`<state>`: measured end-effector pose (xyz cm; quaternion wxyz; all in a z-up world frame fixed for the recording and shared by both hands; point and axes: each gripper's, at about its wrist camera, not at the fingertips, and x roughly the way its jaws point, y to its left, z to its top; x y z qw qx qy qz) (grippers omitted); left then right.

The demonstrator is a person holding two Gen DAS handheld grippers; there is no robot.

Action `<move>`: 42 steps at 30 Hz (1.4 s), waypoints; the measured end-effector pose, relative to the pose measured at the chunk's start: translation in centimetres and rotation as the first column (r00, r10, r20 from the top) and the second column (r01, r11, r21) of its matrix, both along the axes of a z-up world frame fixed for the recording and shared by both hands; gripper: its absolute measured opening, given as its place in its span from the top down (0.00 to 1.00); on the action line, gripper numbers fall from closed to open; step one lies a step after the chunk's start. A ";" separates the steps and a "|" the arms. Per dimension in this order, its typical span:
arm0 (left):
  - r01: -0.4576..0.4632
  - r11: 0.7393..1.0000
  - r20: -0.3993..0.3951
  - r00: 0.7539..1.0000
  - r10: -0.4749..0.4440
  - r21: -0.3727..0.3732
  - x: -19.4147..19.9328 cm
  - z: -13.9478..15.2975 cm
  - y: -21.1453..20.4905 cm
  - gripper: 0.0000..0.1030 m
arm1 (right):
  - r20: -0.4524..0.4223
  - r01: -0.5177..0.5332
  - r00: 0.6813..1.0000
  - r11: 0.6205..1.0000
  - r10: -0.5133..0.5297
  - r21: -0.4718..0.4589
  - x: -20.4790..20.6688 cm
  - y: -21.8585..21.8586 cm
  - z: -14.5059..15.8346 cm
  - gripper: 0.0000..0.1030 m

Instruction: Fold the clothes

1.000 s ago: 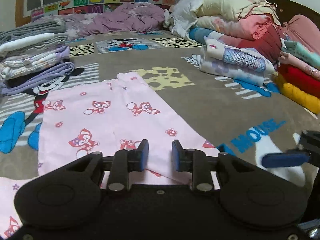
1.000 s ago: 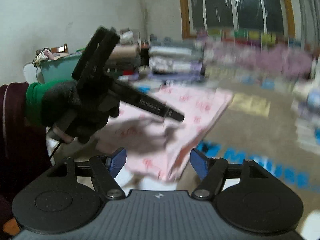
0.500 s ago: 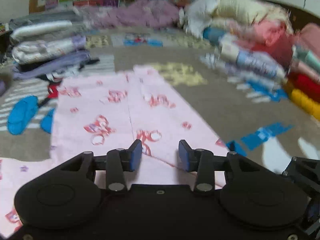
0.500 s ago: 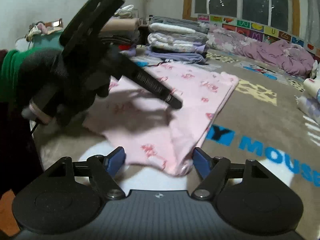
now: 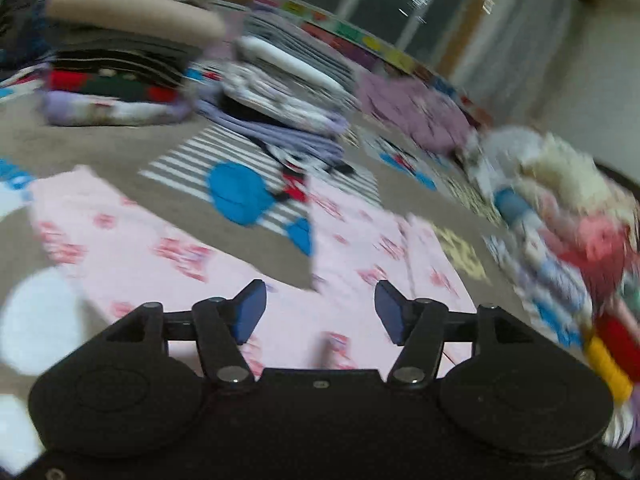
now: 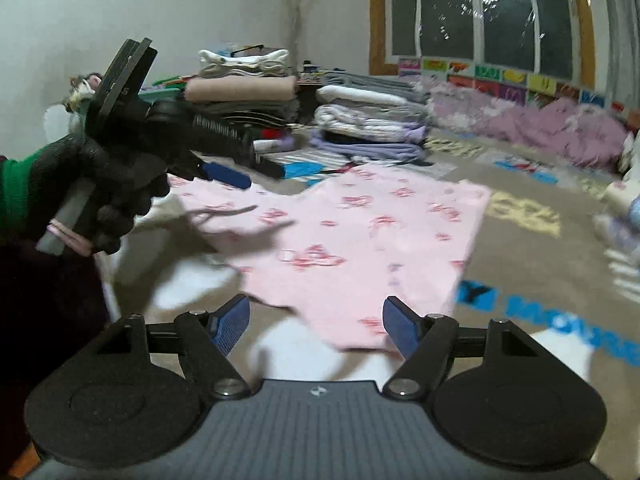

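Pink pyjama trousers [image 6: 360,232] with red animal prints lie flat on the cartoon-print bedspread [image 6: 520,248]. In the blurred left wrist view the trousers [image 5: 376,256] spread just past my left gripper [image 5: 320,314], with one leg [image 5: 104,240] running off to the left. This gripper is open and holds nothing. My right gripper [image 6: 316,326] is also open, hovering just short of the trousers' near edge. In the right wrist view a black-gloved hand [image 6: 116,184] holds the left gripper [image 6: 256,172] above the garment's left side.
Stacks of folded clothes [image 6: 368,120] stand behind the trousers, with a further stack [image 5: 116,76] to the left. A heap of unfolded clothes [image 5: 580,240] rises on the right. A crumpled purple blanket [image 6: 560,128] lies under the window.
My left gripper has opened wide from nearly shut, and its view has swung to the left. The right gripper stays open and has drawn a little closer to the trousers' edge.
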<state>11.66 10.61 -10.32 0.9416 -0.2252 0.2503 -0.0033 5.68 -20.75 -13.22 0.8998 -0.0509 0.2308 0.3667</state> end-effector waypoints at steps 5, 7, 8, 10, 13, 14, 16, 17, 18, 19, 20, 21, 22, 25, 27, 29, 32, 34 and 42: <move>-0.176 0.981 -0.003 0.984 0.177 -0.085 -2.5 -0.6 5.7 0.37 | -0.069 -0.016 0.997 0.997 0.021 0.079 -0.4 1.1 0.3 0.29; -0.253 0.956 -0.029 0.967 0.252 -0.147 -3.4 -1.3 8.2 0.37 | -0.088 -0.006 0.996 0.994 0.016 0.110 -0.3 1.2 0.2 0.29; -0.276 0.945 -0.042 0.961 0.273 -0.177 -3.7 -1.7 9.2 0.37 | -0.093 0.001 0.996 0.993 0.010 0.121 -0.1 1.1 0.2 0.29; -0.321 0.918 -0.071 0.947 0.314 -0.234 -4.4 -2.6 11.1 0.37 | -0.103 0.017 0.995 0.990 -0.002 0.143 0.3 0.8 0.0 0.29; -0.344 0.873 -0.098 0.938 0.331 -0.345 -4.8 -3.8 13.2 0.37 | -0.119 0.039 0.993 0.984 -0.019 0.175 1.0 0.3 -0.2 0.29; -0.347 0.855 -0.102 0.937 0.334 -0.384 -5.0 -4.2 13.9 0.37 | -0.124 0.047 0.992 0.981 -0.024 0.186 1.2 0.2 -0.3 0.28; -0.353 0.836 -0.100 0.934 0.344 -0.420 -5.0 -4.5 14.5 0.38 | -0.135 0.063 0.990 0.976 -0.035 0.207 1.7 -0.1 -0.4 0.28; -0.359 0.825 -0.101 0.931 0.352 -0.436 -4.9 -4.6 14.8 0.39 | -0.141 0.071 0.989 0.974 -0.040 0.217 1.9 -0.3 -0.5 0.28; -0.365 0.814 -0.102 0.927 0.360 -0.451 -4.8 -4.8 15.1 0.39 | -0.146 0.079 0.988 0.971 -0.046 0.227 2.1 -0.4 -0.6 0.27; -0.375 0.808 -0.104 0.923 0.370 -0.455 -4.6 -5.0 15.4 0.45 | -0.152 0.086 0.987 0.967 -0.051 0.238 2.3 -0.5 -0.6 0.27; -0.384 0.796 -0.105 0.919 0.381 -0.467 -4.4 -5.2 15.8 0.53 | -0.157 0.094 0.986 0.964 -0.056 0.248 2.5 -0.7 -0.7 0.27; -0.393 0.785 -0.106 0.914 0.393 -0.479 -4.2 -5.5 16.1 0.54 | -0.163 0.102 0.985 0.961 -0.061 0.258 2.8 -0.8 -0.8 0.27; -0.402 0.773 -0.108 0.908 0.404 -0.491 -4.0 -5.7 16.4 0.56 | -0.169 0.110 0.983 0.957 -0.066 0.268 3.0 -1.0 -0.8 0.27; -0.404 0.761 -0.100 0.905 0.414 -0.508 -3.2 -6.1 16.9 0.61 | -0.178 0.131 0.981 0.948 -0.081 0.290 3.6 -1.4 -1.0 0.27; -0.409 0.761 -0.097 0.902 0.421 -0.504 -2.6 -6.1 17.0 0.66 | -0.168 0.136 0.982 0.947 -0.090 0.291 4.0 -1.7 -1.0 0.27; -0.419 0.762 -0.096 0.897 0.431 -0.493 -2.1 -6.1 16.8 0.70 | -0.166 0.150 0.981 0.938 -0.101 0.313 4.4 -2.2 -0.9 0.27; -0.418 0.777 -0.078 0.897 0.436 -0.470 -1.3 -5.6 16.1 0.95 | -0.168 0.171 0.979 0.922 -0.119 0.346 5.1 -2.9 -0.8 0.27; -0.396 0.803 -0.050 0.907 0.419 -0.447 -0.8 -5.0 15.2 0.98 | -0.174 0.187 0.976 0.911 -0.131 0.367 5.5 -3.4 -0.8 0.27; -0.123 0.973 0.147 0.977 0.153 -0.196 1.2 0.6 5.9 1.00 | -0.290 0.326 0.937 0.782 -0.194 0.531 7.6 -7.9 -1.5 0.27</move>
